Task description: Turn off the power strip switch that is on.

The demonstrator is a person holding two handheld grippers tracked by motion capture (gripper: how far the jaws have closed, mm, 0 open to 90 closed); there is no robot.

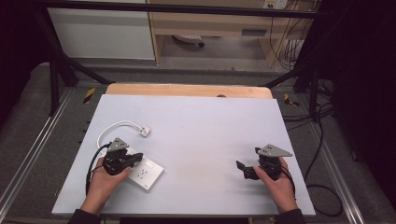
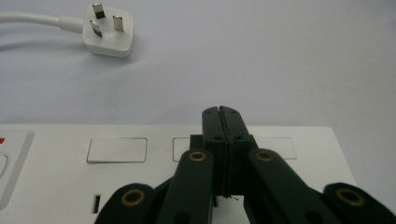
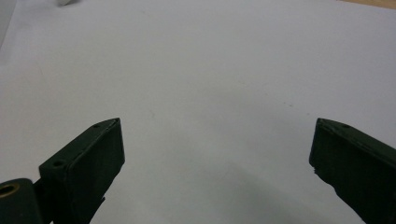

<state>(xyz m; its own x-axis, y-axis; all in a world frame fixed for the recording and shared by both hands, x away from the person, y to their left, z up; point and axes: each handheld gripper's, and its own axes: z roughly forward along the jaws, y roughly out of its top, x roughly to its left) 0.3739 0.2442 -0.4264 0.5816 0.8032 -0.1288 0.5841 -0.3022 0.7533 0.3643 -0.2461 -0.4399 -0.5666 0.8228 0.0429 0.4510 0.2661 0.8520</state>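
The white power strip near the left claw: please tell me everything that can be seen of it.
The white, flat, rectangular plastic power strip lies face up on the pale grey table mat, angled, at the near left. Its top shows rectangular socket panels, a small slot and a bit of red at one end. A white cable curves away to a white three-pin plug lying pins up. The shut left claw is over it; contact cannot be told.

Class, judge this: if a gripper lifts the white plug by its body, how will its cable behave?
The cable lies in a loose curve, so it is probably floppy and would trail. The plug looks small and probably light; its smooth casing might slip.
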